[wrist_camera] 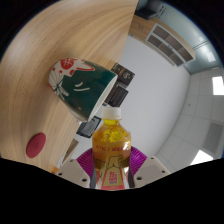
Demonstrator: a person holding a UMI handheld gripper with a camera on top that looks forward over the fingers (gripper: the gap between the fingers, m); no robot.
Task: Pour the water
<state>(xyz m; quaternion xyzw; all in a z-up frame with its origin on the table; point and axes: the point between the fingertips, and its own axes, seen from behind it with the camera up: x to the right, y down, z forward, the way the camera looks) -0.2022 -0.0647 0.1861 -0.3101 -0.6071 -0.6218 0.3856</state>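
Tilted view: the wooden table top (40,40) runs up one side, white ceiling and wall panels on the other. I judge my gripper (110,172) is rolled well over.

Gripper state: my two fingers, pink pads (84,167) on their inner faces, are closed narrow on a small clear plastic bottle with an orange cap and amber-yellow liquid (111,148). Both pads appear to press its sides, so I am holding it. The bottle sits between the fingers, cap pointing away from me.

Just beyond the cap lies the mouth of a paper cup printed green, white and red (80,82). From this angle the cup seems to lean across the table, which I put down to my own tilt. Cap and cup rim are near, but I cannot tell whether they touch.

Progress, as a judgement: the bottle is grasped, lifted and brought to the cup. The cap looks in place, though I cannot be sure. No stream of liquid shows, and I cannot see inside the cup. So pouring itself seems yet to come, along with setting the bottle down.

Other items: a small round red object (37,143) on the wood beside the cup; dark boxy items (120,84) past the cup.

Writing: the bottle carries a pink-red label, the cup a red mark on white. Neither is legible.
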